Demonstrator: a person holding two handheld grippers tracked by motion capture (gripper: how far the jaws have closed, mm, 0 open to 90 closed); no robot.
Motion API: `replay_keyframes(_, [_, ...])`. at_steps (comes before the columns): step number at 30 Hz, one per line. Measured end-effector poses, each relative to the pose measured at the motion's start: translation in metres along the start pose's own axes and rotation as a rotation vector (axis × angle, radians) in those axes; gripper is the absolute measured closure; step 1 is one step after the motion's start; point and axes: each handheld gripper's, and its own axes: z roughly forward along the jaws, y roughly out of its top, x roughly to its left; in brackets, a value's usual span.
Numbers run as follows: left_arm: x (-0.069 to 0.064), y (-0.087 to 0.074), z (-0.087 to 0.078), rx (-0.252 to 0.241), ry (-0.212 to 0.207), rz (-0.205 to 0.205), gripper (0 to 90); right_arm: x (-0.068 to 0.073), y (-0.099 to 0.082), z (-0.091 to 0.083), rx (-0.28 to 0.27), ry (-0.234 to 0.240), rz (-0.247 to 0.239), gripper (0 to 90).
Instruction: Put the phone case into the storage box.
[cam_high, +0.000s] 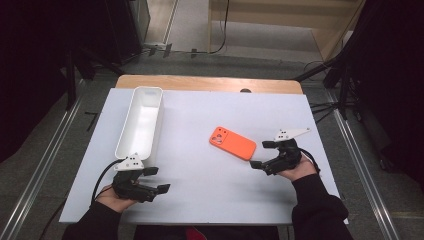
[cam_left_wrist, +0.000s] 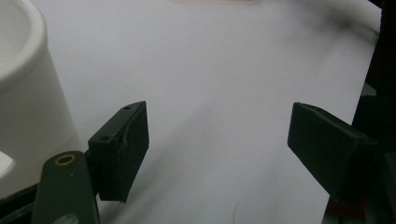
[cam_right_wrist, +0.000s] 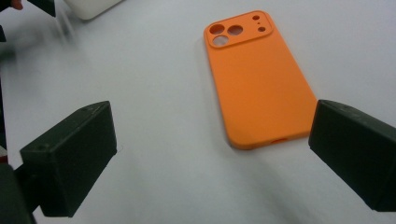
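Note:
An orange phone case (cam_high: 232, 142) lies flat on the white table top (cam_high: 200, 165), right of centre, camera cut-outs at its far left end. My right gripper (cam_high: 262, 154) sits just right of it, open, the case's near end (cam_right_wrist: 261, 88) lying ahead between the two black jaws without touching them. A long white bin (cam_high: 141, 121) stands at the left, empty. My left gripper (cam_high: 156, 180) rests at the bin's near end, open, nothing between its jaws; the bin's rounded corner (cam_left_wrist: 23, 93) shows beside its left jaw.
The white sheet covers a wooden table whose far edge (cam_high: 210, 82) shows bare. Black stands and cables (cam_high: 340, 75) flank the table on both sides. A cable (cam_high: 102, 175) trails from the left gripper.

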Motion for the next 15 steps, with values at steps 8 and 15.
replay_keyframes(8, [0.001, 0.0, 0.0, 0.001, -0.003, 0.0, 20.9, -0.001, 0.011, 0.008, 0.031, 0.007, -0.029, 0.0])
replay_keyframes(15, [0.0, 0.0, 0.0, -0.001, -0.017, -0.009, 20.9, -0.004, 0.021, 0.012, 0.028, 0.011, -0.045, 0.0])
